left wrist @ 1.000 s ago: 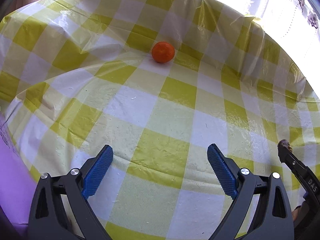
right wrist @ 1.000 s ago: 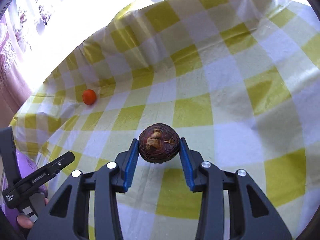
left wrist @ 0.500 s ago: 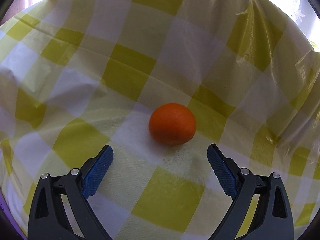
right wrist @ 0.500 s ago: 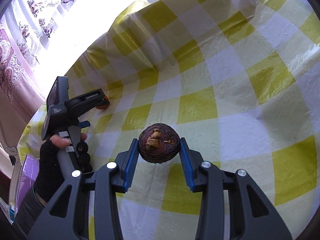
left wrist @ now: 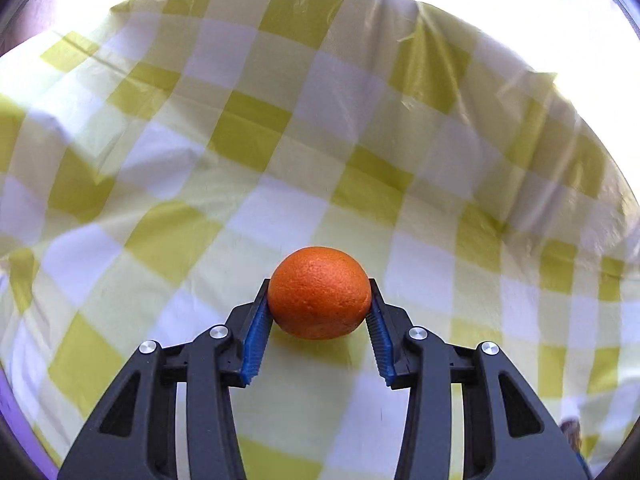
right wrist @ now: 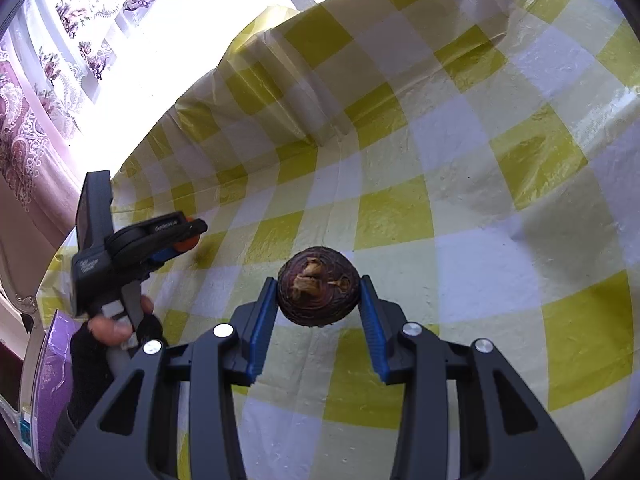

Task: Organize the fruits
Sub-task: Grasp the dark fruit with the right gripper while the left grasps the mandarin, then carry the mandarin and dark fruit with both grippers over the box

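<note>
Left wrist view: the black left gripper [left wrist: 319, 312] with blue ribbed pads has just been closing, and the round orange citrus fruit [left wrist: 319, 293] now sits between its fingertips, both pads pressed against its sides. The fruit lies low over the counter, covered by a yellow-and-white checked plastic tablecloth [left wrist: 256, 140]; whether it still touches the cloth cannot be told.

Right wrist view: the black right gripper [right wrist: 319, 306], also with blue pads, is clamped on a dark brown, round, rough-skinned fruit [right wrist: 319, 286] with a pale dried scar on its near face. This fruit is held clear above the checked cloth, near the middle of the counter. At the left of this view, the left gripper appears from the side, carried by a hand in a black fingerless glove [right wrist: 108, 328], with the orange fruit showing between its tips close to the counter's far left edge. A floral patterned curtain [right wrist: 48, 80] hangs beyond that edge.
</note>
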Available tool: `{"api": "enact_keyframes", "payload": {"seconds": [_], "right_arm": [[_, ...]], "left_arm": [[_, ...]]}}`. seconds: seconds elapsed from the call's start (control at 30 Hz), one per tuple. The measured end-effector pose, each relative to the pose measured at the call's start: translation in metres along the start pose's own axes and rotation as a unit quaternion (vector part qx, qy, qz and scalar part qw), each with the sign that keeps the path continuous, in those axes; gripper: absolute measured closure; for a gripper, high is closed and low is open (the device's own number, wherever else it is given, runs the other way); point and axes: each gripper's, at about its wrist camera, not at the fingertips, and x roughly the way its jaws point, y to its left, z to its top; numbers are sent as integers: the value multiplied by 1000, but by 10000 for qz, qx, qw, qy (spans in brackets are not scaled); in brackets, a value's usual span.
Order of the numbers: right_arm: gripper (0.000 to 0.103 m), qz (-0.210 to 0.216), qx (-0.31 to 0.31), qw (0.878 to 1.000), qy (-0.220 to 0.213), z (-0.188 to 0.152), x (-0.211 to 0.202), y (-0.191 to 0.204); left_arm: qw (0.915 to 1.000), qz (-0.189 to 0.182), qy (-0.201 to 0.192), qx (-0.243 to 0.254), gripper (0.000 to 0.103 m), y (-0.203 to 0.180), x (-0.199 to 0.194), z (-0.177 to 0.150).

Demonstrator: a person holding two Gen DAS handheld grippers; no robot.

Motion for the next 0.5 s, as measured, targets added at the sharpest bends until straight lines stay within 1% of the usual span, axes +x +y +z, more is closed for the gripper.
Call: {"api": "enact_keyframes", "payload": {"seconds": [0.07,0.1,0.13,0.17,0.2,0.3,0.4,0.43,0.5], "right_arm": [[62,-10,6,10000,4,0,0,0],[62,-18,1,10000,17,0,0,0],[62,-16,-4,10000,24,0,1,0],[62,-15,-4,10000,31,0,1,0],[62,-22,1,10000,27,0,1,0],[62,-15,-11,10000,22,-1,0,1],[62,-29,-5,10000,44,-1,1,1],[62,-34,-7,10000,49,-1,1,2],[62,-38,5,10000,32,-1,0,2]], "left_arm": [[9998,-176,77,-8,61,2,-25,-32],[9997,-240,45,95,61,0,-38,-45],[9994,-255,-76,239,61,-2,-54,-58],[9988,-216,-179,413,61,-3,-67,-72],[9980,-220,-195,555,61,-6,-78,-85],[9968,-399,-1,695,61,-7,-98,-114],[9956,-492,16,803,61,-4,-116,-138],[9949,-527,3,862,61,-4,-113,-144],[9946,-595,-77,848,61,-3,-108,-142]]}}
